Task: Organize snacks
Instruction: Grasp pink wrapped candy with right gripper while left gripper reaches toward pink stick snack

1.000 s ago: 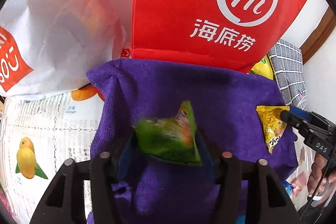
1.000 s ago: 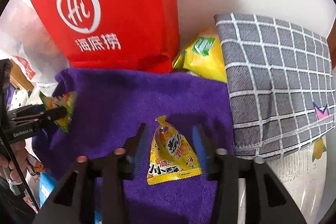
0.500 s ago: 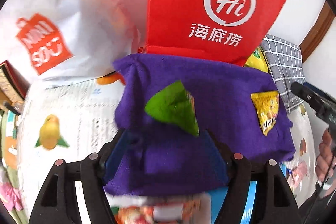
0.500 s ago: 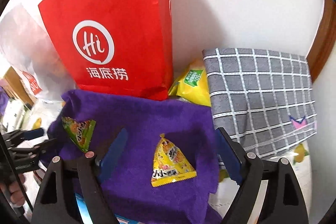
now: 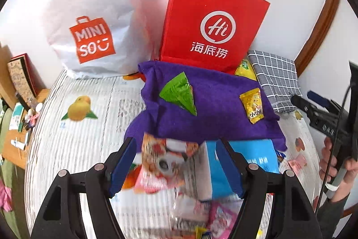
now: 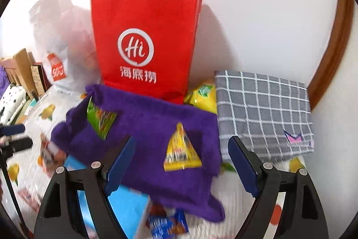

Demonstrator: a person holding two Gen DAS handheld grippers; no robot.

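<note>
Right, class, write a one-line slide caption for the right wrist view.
Open right gripper above a purple towel bearing a yellow snack packet and a green snack packet, before a red paper bag.

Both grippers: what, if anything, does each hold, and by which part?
Nothing. The left gripper and right gripper are open; the green packet and yellow packet lie on the purple towel.

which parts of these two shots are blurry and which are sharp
Left wrist view: red bag and green packet sharp, snacks near the tongs smeared. Right wrist view: red bag sharp, blue box and lower-left snacks blurred.
</note>
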